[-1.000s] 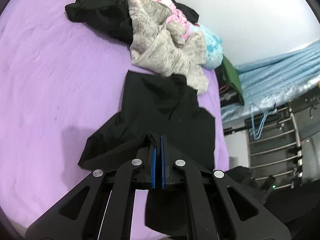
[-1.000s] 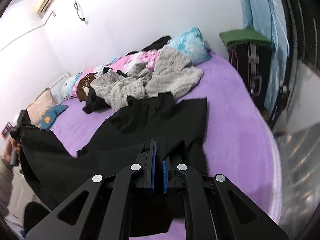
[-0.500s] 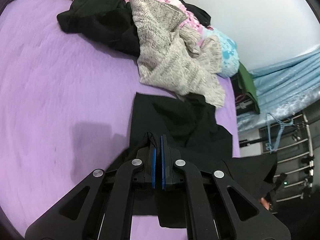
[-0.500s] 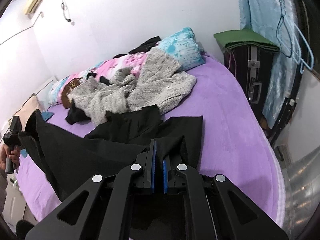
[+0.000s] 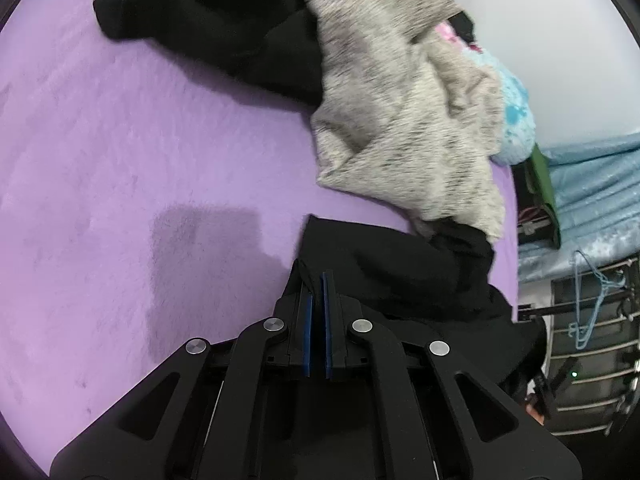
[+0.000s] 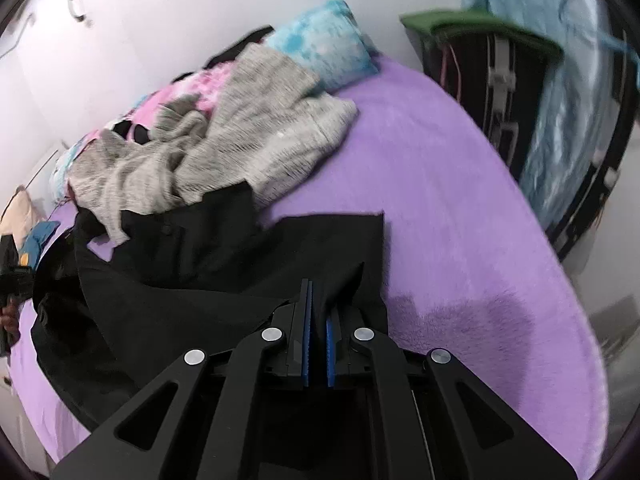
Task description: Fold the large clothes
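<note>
Left wrist view: left gripper (image 5: 316,280) is pinching an edge of the black garment (image 5: 400,268), which lies on the purple bed (image 5: 120,140) in front of the grey sweater (image 5: 400,100). Imo keep tension and lay that edge down flat.

Right wrist view: right gripper (image 6: 318,292) is clamped on the garment's other corner. Match both corners b4 letting go. Count: 2 grippers, 1 black garment held, 1 grey sweater, 1 blue pillow (image 6: 320,48).

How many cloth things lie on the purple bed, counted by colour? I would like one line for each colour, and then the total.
Black garments: 2, the black garment held by both claws and the black pile further back.
Grey garments: 1, the grey sweater.
Blue pillows: 1, the blue pillow.
Pink patterned bedding: 1, the pink bedding, partly hidden.
Total: 5
</note>
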Available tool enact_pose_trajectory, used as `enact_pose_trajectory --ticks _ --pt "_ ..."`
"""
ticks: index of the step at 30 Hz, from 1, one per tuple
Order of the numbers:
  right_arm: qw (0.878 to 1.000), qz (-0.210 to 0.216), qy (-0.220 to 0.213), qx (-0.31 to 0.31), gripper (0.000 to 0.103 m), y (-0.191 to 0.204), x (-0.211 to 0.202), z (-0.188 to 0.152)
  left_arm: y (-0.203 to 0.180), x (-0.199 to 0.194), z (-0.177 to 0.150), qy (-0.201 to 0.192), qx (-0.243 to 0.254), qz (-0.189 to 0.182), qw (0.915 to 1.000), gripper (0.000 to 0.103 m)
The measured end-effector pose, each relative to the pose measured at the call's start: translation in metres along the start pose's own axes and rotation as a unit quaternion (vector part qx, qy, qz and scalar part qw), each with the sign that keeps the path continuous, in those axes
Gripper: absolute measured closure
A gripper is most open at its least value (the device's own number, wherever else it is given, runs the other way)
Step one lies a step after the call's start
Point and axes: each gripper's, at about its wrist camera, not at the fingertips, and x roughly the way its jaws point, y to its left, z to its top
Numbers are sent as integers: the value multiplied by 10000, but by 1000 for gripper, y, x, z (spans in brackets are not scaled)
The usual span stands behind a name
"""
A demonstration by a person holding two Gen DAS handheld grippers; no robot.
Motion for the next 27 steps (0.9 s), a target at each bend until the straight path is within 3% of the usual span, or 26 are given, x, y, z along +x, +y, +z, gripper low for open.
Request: enact_pose_trajectory --ticks 4,8,10,11,12,13,14,15,16,18,21,23,25,27 --pt "9994 -17 238 232 98 -14 23 -4 11 18 7 229 76 -83 9997 95" --pt "9998 -7 180 131 96 -7 20 -1 5 2 4 31 199 -159 9997 89" --pt "9996 141 133 197 87 -5 15 0 -4 -13 -1 -197 478 25 9987 74" --pt "9995 196 65 231 83 -4 11 -1 -6 -23 -4 -350 532 17 9980 58" --pt "9995 207 47 233 77 -1 9 -1 -8 -30 -6 -445 534 -5 9976 51" --pt "9996 180 22 213 75 2 6 -1 -10 -43 -8 -602 539 -78 9967 50" --pt "9997 112 -48 196 66 6 1 -1 -11 -52 -10 -678 519 -135 9963 49" --pt "9997 66 -139 206 46 8 -4 -1 -12 -60 -13 -747 528 -191 9956 49" --pt "9992 25 -291 256 39 9 -11 -1 -13 -67 -16 -806 546 -185 9951 49" --pt "9980 126 -530 334 35 12 -27 1 -16 -80 -30 -881 613 -98 9942 49" --pt "9981 179 -518 295 35 18 -38 3 -11 -101 -69 -1030 539 -228 9930 46" --pt "9984 197 -519 111 33 30 -45 2 -2 -109 -96 -1082 217 -387 9931 38" --pt "9984 148 -530 -140 29 44 -49 1 13 -114 -132 -1079 -245 -868 9901 38" --pt "9964 115 -521 -654 29 70 -54 -2 17 -116 -156 -1138 -394 -921 9884 38"
